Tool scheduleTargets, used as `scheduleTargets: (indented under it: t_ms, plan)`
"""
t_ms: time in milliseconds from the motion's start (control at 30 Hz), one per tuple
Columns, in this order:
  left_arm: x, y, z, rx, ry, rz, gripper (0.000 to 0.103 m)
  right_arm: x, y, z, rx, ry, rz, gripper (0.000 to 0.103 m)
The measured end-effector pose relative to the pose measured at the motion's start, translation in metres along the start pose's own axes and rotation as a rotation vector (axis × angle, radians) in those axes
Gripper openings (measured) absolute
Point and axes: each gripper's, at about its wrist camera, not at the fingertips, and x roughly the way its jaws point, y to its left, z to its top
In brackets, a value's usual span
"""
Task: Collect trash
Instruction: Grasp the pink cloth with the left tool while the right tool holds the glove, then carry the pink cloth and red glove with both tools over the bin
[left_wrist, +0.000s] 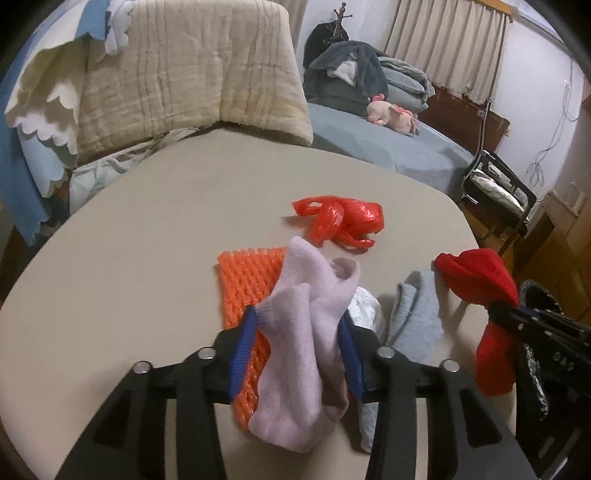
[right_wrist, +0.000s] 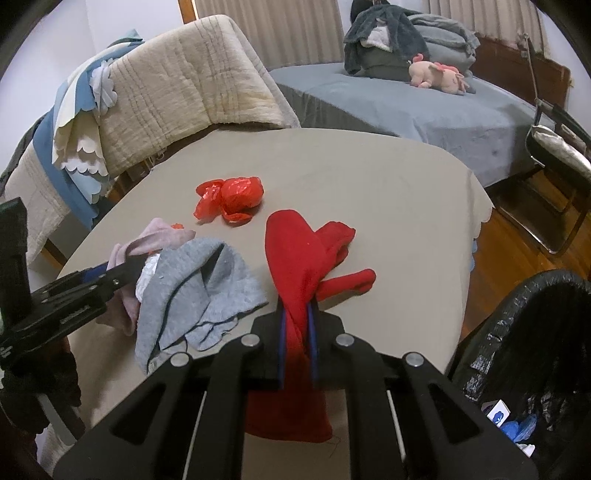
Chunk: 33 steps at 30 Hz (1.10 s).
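The left hand-held gripper (left_wrist: 301, 325) is sitting low over the beige worktop (left_wrist: 155, 229) with a pale lilac sock (left_wrist: 306, 332) draped between its 2 blue pads (left_wrist: 243, 347); the jaws are standing partly apart, and whether the pads are pressing on the cloth I cannot tell. The sock is lying partly over an orange foam net sleeve (left_wrist: 245, 284), and a crumpled white wad (left_wrist: 364, 310) is showing just beside the right-hand pad. A grey sock (left_wrist: 417, 317) is lying on the worktop next to that wad.

The right hand-held gripper (right_wrist: 297, 332) is clamped narrow on a red sock (right_wrist: 295, 254), whose upper part is flopping forward onto the worktop while the rest is hanging below the jaws (in the left wrist view the same sock is bunching out on both sides of the black fingers).

A crumpled red plastic bag (left_wrist: 340, 219) is resting on the worktop beyond the socks, apart from both grippers. A black-lined bin (right_wrist: 535, 332) is standing off the worktop's right edge with some blue and white scraps inside. Behind, a bed (right_wrist: 424, 110) is carrying folded bedding and a pink plush toy (right_wrist: 439, 75)
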Motion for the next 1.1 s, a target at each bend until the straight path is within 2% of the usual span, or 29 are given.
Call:
scheduleTargets:
  t_ms: [33,100,500,733,1100]
  plan:
    - [0.002,0.000,0.000,0.005,0.012,-0.004,0.018,-0.001,0.000,0.001,0.000,-0.003,0.002,0.009]
    - [0.001,0.000,-0.001,0.009,0.010,-0.003,0.012,-0.004,0.001,0.003,-0.003,-0.012,0.006,0.009]
    - [-0.068,-0.009,0.019,0.010,-0.144,-0.005,0.011,-0.052,0.013,0.030,-0.020,-0.125,0.061,0.009]
    - [-0.095,-0.032,0.028,0.046,-0.184,-0.013,0.011,-0.089,0.014,0.040,-0.016,-0.192,0.082,0.009]
    - [-0.119,-0.080,0.028,0.091,-0.206,-0.089,0.011,-0.146,-0.001,0.033,-0.016,-0.270,0.054,0.009]
